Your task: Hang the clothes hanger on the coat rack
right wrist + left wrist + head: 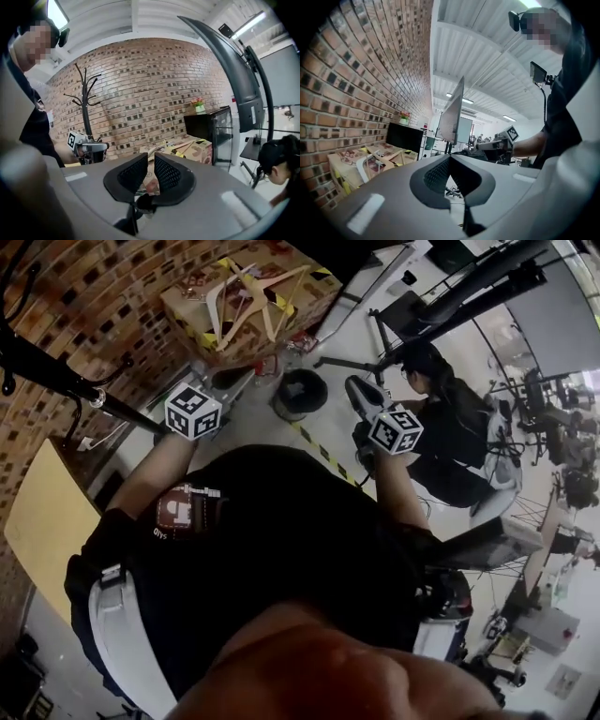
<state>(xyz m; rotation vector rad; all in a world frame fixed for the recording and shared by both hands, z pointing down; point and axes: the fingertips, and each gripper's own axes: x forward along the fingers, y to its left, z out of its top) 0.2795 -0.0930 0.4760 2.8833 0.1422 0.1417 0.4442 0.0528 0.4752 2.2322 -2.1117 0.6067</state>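
Note:
Several pale wooden and white clothes hangers (246,292) lie on top of a cardboard box (202,320) by the brick wall; they also show in the left gripper view as hangers (370,161) and in the right gripper view as hangers (180,147). The black coat rack (85,103) stands against the wall, its arms (52,371) at the head view's left. My left gripper (450,158) is shut and holds nothing; its marker cube (192,411) is near the rack. My right gripper (151,157) has a narrow gap between its pads and is empty; its cube (396,430) is to the right.
A black bin (302,390) stands on the floor below the box. A person (450,418) sits at the right among desks and stands. A pale wooden tabletop (47,512) is at the left. A black cabinet (208,124) stands beside the box. Yellow-black tape (319,451) crosses the floor.

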